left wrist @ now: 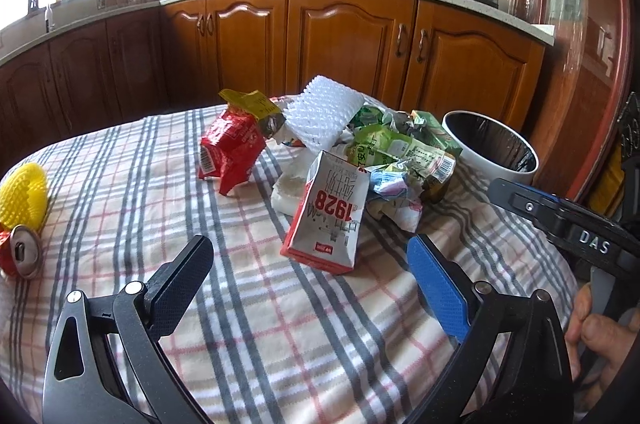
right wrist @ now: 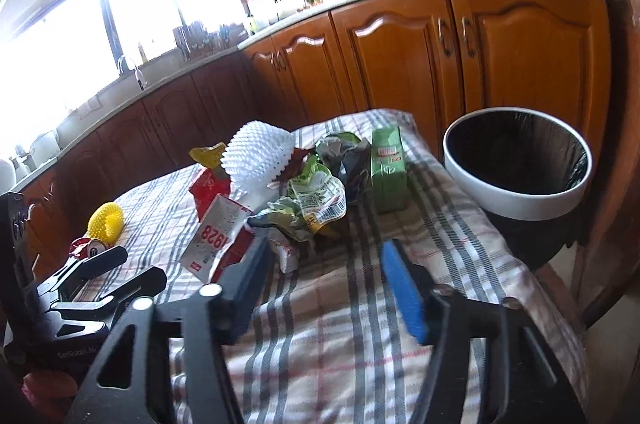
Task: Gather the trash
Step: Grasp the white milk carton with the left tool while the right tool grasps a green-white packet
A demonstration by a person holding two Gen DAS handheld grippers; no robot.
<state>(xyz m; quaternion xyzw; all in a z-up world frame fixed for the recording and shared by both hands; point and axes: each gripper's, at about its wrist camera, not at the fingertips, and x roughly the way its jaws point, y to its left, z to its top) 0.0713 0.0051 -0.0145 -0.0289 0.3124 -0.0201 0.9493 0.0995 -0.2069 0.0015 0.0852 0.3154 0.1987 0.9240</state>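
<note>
A heap of trash lies on the plaid-clothed table (left wrist: 280,324): a white and red milk carton (left wrist: 328,216) (right wrist: 212,240), a red snack bag (left wrist: 230,148), a white foam net (left wrist: 320,112) (right wrist: 256,156), crumpled green wrappers (left wrist: 400,148) (right wrist: 316,192) and a green carton (right wrist: 386,168). My left gripper (left wrist: 309,244) is open, with the milk carton just ahead of its fingertips. Over the near side of the heap my right gripper (right wrist: 326,248) stands partly open, and nothing is pressed between its pads. A white bin (left wrist: 492,152) (right wrist: 516,204) with a black liner stands at the right.
A yellow foam net (left wrist: 22,196) (right wrist: 106,220) and a red can (left wrist: 20,252) lie at the table's left edge. Wooden kitchen cabinets (left wrist: 340,36) run behind the table. A person's fingers (left wrist: 600,328) hold the right gripper's handle at the lower right.
</note>
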